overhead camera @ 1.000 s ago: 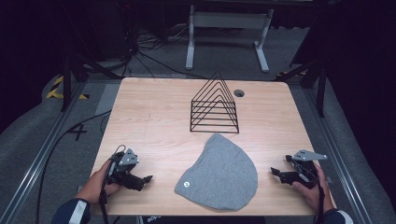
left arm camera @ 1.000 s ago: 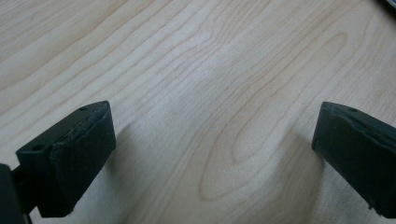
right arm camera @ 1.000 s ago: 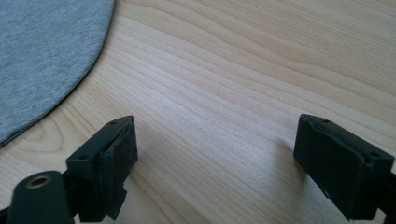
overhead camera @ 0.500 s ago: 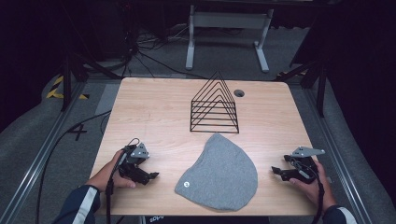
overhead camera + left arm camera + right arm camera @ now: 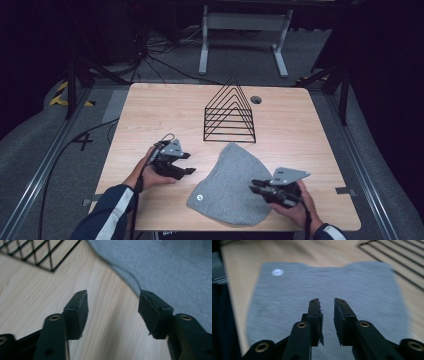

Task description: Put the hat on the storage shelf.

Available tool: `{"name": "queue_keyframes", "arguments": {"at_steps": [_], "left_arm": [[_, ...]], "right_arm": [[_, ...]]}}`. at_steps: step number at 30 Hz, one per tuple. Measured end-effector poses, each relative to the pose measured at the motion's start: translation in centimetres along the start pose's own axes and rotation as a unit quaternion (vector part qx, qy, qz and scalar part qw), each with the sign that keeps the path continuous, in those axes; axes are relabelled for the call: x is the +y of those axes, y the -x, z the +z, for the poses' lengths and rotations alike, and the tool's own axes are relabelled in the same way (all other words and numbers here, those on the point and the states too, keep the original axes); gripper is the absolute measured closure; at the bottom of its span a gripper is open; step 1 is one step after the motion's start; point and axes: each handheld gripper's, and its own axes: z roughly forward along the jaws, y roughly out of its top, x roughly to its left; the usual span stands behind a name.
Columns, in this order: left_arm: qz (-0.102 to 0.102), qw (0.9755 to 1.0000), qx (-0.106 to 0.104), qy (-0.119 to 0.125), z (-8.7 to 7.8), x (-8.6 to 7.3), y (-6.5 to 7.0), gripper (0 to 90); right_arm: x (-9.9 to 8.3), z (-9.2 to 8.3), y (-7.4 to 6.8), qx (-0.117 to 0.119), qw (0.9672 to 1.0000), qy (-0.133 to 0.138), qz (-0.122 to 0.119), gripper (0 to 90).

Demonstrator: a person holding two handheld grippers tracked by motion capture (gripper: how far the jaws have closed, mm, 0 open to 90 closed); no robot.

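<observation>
Approach step: both grippers have just been closing empty, the left gripper (image 5: pixel 189 167) half open beside the grey beanie (image 5: pixel 231 187) lying flat near the table's (image 5: pixel 150 107) front edge, the right gripper (image 5: pixel 256 185) nearly shut above it; next comes pinching the beanie's edges.

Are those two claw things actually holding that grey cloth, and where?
Nothing is held. The left gripper hangs open beside the grey cloth; the right gripper, its jaws just narrowed, hovers over the cloth with nothing between its fingers.
</observation>
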Motion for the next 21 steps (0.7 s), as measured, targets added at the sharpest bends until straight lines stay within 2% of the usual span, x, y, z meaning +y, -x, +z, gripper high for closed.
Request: {"name": "queue_keyframes", "arguments": {"at_steps": [1,5,8,11,15,16,18,21], "left_arm": [[0.002,1.0000,-0.004,-0.001,0.5,0.5,0.2,45.5],[0.026,0.9995,-0.018,0.003,3.2,2.7,0.9,49.8],[0.035,0.9990,-0.026,0.001,5.1,4.1,1.6,50.8],[0.046,0.9985,-0.028,-0.009,7.0,5.1,2.0,51.1],[0.050,0.9981,-0.026,-0.022,9.2,5.4,2.2,51.5],[0.050,0.9979,-0.026,-0.033,9.6,5.2,2.1,51.7],[0.041,0.9981,-0.035,-0.030,9.7,4.8,1.7,52.7],[0.031,0.9984,-0.034,-0.033,9.0,4.2,1.0,54.7]], "right_arm": [[0.4,0.9,-1.2,0.018,0.9998,-0.002,-0.009,79.4],[1.3,3.3,-4.3,0.064,0.9972,-0.007,-0.037,83.4],[1.4,5.0,-6.0,0.090,0.9944,-0.021,-0.052,84.4],[1.3,5.7,-6.8,0.101,0.9926,-0.032,-0.061,84.5],[0.8,6.2,-6.8,0.099,0.9921,-0.048,-0.060,84.4],[0.7,6.3,-6.7,0.101,0.9919,-0.052,-0.057,84.4],[0.4,6.4,-6.6,0.098,0.9917,-0.062,-0.055,84.7],[0.1,6.1,-6.4,0.097,0.9919,-0.062,-0.053,84.6]]}}
